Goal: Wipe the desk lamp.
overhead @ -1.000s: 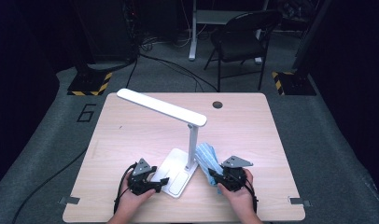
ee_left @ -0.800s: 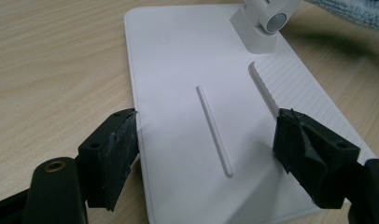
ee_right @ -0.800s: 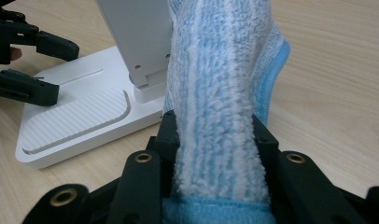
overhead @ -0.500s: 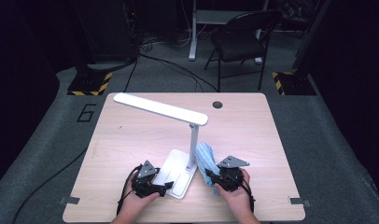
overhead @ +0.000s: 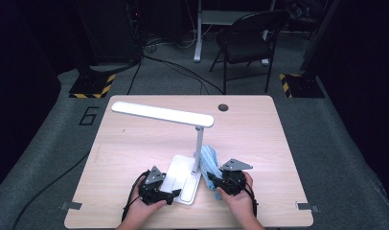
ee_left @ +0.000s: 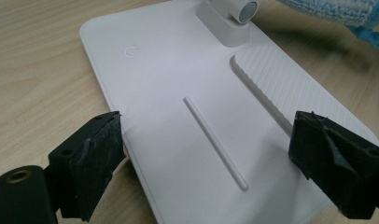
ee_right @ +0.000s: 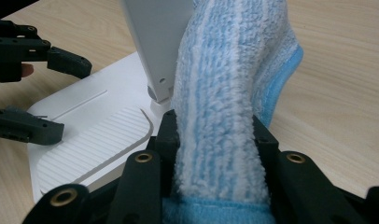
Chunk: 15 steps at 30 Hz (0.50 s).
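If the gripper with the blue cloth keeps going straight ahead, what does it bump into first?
Most likely the lamp's white upright post. The right gripper, shut on the blue cloth, points at it, and the cloth looks to be against it already, though depth is unclear.

Light wood-grain table [overhead: 259, 129], rounded corners, standing on grey carpet. Round dark cable grommet [overhead: 223, 107] near the far edge, right of centre. Small metal brackets at the near left [overhead: 69, 206] and near right [overhead: 303, 206] edges. White desk lamp's flat base [overhead: 179, 177] sits directly on the top, near the front edge, roughly centred; ribbed pad on its right part. Rest of the surface bare wood; a tiny dark speck [overhead: 124, 129] toward the far left.
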Each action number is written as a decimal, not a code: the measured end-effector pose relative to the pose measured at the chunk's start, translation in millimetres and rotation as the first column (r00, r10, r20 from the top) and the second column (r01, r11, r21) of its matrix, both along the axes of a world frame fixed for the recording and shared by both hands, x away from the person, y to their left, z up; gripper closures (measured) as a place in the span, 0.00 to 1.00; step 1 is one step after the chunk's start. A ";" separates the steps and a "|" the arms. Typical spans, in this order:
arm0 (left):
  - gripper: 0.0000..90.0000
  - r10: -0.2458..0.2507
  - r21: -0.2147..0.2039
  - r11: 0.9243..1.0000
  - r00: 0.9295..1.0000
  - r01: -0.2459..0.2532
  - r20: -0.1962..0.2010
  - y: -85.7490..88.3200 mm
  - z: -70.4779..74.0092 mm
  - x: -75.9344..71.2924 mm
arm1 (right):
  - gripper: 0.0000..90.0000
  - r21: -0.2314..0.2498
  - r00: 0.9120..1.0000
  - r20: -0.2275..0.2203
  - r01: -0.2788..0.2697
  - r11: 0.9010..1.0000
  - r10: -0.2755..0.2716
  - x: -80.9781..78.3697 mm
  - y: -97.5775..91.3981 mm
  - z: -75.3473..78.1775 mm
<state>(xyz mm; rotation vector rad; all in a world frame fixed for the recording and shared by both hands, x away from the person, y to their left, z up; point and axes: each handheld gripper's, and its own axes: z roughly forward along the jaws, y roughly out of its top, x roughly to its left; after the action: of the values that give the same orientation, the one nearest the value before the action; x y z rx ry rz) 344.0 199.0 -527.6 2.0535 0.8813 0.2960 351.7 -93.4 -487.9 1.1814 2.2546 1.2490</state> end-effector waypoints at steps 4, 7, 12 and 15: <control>0.08 -0.009 0.003 1.000 1.000 0.009 -0.003 -3.9 -0.4 -1.1 | 0.72 0.010 1.000 -0.009 0.003 1.000 -0.002 0.5 2.1 0.0; 0.06 -0.029 0.021 0.999 1.000 0.029 -0.005 -7.1 0.0 -2.1 | 0.72 0.016 1.000 -0.011 -0.002 1.000 0.003 1.3 4.0 -0.4; 0.04 -0.041 0.026 0.999 0.999 0.041 -0.002 -11.1 -0.4 -3.6 | 0.72 0.010 1.000 -0.010 -0.004 1.000 0.004 4.1 8.4 -1.2; 0.04 -0.045 0.022 0.999 0.999 0.045 -0.009 -12.1 -0.4 -3.7 | 0.72 0.015 1.000 0.001 -0.002 1.000 0.002 6.2 11.3 -3.4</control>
<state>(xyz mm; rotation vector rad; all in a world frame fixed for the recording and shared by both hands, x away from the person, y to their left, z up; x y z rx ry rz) 340.3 187.0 -528.1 2.0932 0.8393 0.2734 357.9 -82.1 -491.3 1.1838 2.2504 1.2686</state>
